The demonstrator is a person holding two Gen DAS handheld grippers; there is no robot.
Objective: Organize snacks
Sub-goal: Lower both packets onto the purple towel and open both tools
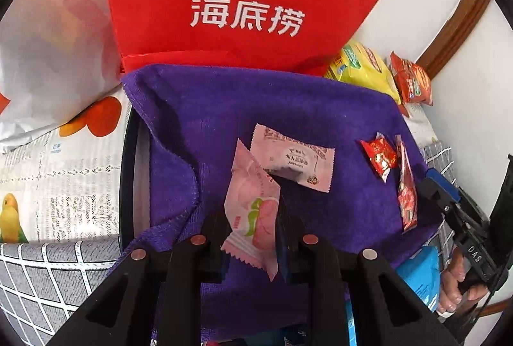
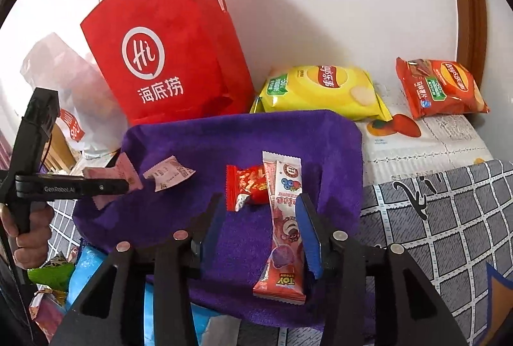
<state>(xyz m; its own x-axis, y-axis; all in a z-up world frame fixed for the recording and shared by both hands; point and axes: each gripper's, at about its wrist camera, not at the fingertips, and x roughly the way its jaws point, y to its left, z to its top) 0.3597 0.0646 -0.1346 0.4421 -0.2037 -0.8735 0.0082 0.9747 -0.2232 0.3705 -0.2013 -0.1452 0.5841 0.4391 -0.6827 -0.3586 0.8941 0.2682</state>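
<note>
My left gripper (image 1: 253,218) is shut on a pink snack packet (image 1: 253,211) and holds it above the purple cloth (image 1: 208,115); it shows from the side in the right wrist view (image 2: 123,184). A second pale pink packet (image 1: 293,158) lies flat on the cloth. A small red candy (image 1: 380,155) and a long Toy Story stick packet (image 1: 406,189) lie at the cloth's right. My right gripper (image 2: 259,205) is open over the cloth (image 2: 243,134), its right finger beside the stick packet (image 2: 285,224), with the red candy (image 2: 247,184) just beyond.
A red Haidilao bag (image 2: 166,51) stands behind the cloth against the wall, a white plastic bag (image 2: 67,96) to its left. A yellow chip bag (image 2: 323,89) and a red chip bag (image 2: 439,89) lie at the back right. More snacks (image 2: 51,275) sit at the lower left.
</note>
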